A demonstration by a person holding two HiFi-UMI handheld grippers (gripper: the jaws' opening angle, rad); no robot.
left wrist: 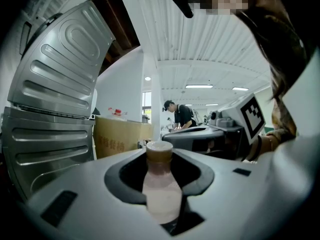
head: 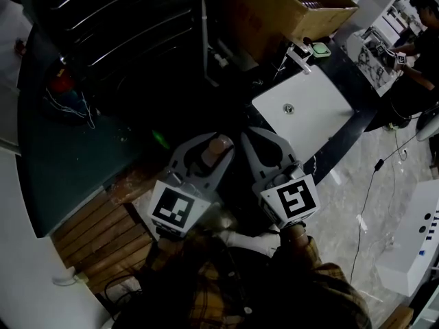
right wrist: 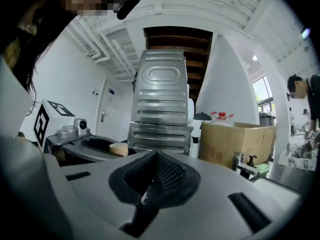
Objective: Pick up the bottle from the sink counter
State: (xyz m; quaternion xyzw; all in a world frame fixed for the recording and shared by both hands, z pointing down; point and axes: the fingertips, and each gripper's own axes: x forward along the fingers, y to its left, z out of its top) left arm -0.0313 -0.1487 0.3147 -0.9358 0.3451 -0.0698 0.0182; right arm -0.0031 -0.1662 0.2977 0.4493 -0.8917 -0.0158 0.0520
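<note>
A small pale bottle (head: 217, 149) with a tan cap stands upright between the jaws of my left gripper (head: 214, 144), which is shut on its body. In the left gripper view the bottle (left wrist: 161, 184) fills the gap between the jaws of the left gripper (left wrist: 160, 164), with its cap sticking up above them. My right gripper (head: 258, 137) is just to the right of the left one, its jaws closed together on nothing. The right gripper view shows the tips of the right gripper (right wrist: 156, 160) meeting. Both grippers are held close to the person's body, away from the sink.
A white sink basin (head: 309, 112) lies ahead to the right, with a faucet (head: 299, 55) and a green object (head: 320, 49) at its far end. A cardboard box (head: 288, 5) stands behind it. A ribbed metal panel (right wrist: 161, 104) rises ahead. A person (head: 420, 43) works at far right.
</note>
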